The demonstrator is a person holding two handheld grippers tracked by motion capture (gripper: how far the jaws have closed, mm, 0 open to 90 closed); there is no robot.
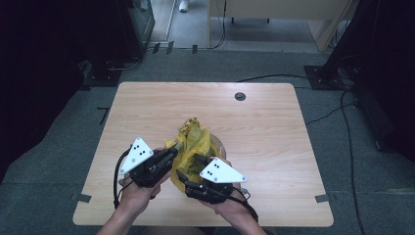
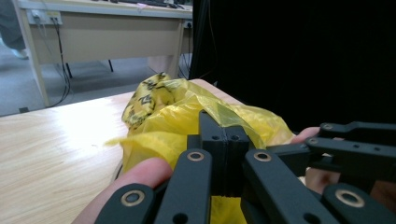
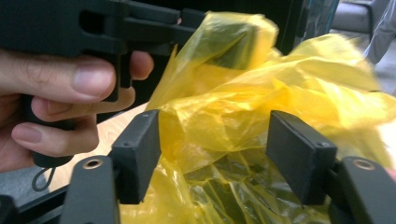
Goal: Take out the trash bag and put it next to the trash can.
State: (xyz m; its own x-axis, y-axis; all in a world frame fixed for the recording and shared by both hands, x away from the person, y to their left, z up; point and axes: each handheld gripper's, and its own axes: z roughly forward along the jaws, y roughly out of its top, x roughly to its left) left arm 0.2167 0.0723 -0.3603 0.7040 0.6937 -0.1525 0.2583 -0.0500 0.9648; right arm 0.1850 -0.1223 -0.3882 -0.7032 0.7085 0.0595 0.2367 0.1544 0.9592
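Note:
A crumpled yellow plastic bag [image 1: 194,138] with black print lies in the middle of the wooden table [image 1: 264,132]. It partly drapes a round, pale-rimmed object [image 1: 219,145] that I cannot identify. My left gripper [image 1: 179,146] comes in from the left, shut on a fold of the bag [image 2: 177,100]; in the left gripper view its jaws [image 2: 224,137] press together with yellow film caught between them. My right gripper [image 1: 190,166] is at the bag's near side. Its jaws stand open [image 3: 217,154], with loose bag film [image 3: 233,116] bulging between the pads and neither pad pressing on it.
A dark cable hole [image 1: 240,96] sits near the table's far edge. Cables [image 1: 350,147] run across the grey floor on the right. Black equipment stands at the far left and right. A light wooden desk [image 2: 107,35] stands beyond the table.

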